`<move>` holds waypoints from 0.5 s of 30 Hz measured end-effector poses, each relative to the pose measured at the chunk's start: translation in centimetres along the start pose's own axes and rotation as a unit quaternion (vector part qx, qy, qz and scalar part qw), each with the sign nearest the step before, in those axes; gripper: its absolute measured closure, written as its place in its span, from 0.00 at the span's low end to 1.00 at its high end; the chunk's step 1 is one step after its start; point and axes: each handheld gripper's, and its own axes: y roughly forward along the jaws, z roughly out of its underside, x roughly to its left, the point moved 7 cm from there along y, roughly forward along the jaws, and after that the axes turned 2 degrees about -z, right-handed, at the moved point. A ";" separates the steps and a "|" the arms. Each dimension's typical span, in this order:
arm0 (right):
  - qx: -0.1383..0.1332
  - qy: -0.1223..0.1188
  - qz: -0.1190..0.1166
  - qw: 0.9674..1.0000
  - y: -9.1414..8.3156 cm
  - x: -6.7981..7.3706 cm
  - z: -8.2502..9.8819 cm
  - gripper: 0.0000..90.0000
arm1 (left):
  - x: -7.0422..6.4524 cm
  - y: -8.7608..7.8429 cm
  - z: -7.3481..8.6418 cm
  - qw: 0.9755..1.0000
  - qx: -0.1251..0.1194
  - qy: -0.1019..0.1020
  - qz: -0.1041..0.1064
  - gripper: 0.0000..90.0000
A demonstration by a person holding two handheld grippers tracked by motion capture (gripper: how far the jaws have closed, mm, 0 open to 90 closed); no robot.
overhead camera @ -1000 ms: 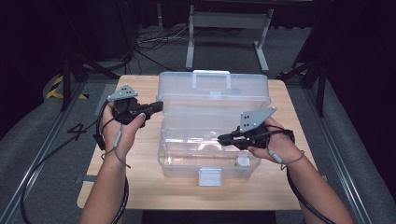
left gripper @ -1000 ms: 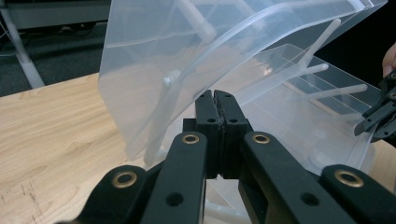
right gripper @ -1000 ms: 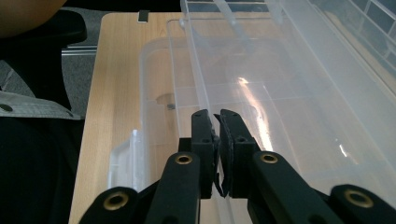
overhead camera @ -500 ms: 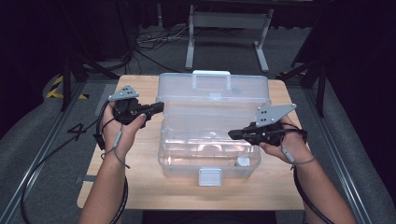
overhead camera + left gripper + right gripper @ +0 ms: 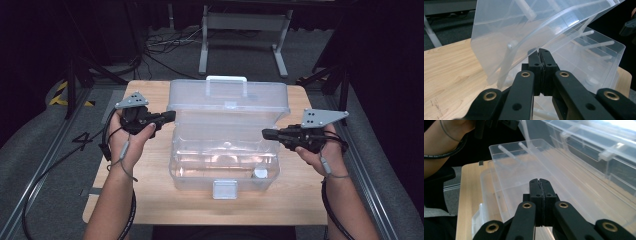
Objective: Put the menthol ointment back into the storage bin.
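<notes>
High view: clear box [image 5: 225,150] on table [image 5: 150,200], lid [image 5: 229,97] raised — opening looks done. Left claw [image 5: 170,116] and right claw [image 5: 266,133] both together, empty; closing remains.

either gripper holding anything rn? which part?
Nothing. Left gripper is shut and empty beside the clear box's lid; right gripper is shut and empty too.
</notes>
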 end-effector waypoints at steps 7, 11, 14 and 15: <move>-0.027 0.020 0.031 0.999 -1.1 -1.2 0.2 1.00 | -0.3 0.0 0.2 1.000 0.005 0.002 0.007 0.98; -0.037 0.029 0.044 0.998 -1.7 -1.9 0.6 1.00 | -0.6 -0.1 0.4 1.000 0.016 0.003 0.010 0.97; -0.037 0.033 0.051 0.997 -2.1 -2.1 0.8 1.00 | -0.7 -0.1 0.5 1.000 0.020 0.006 0.009 0.97; -0.037 0.035 0.052 0.997 -2.2 -2.2 0.9 1.00 | -0.7 -0.1 0.5 1.000 0.022 0.007 0.010 0.97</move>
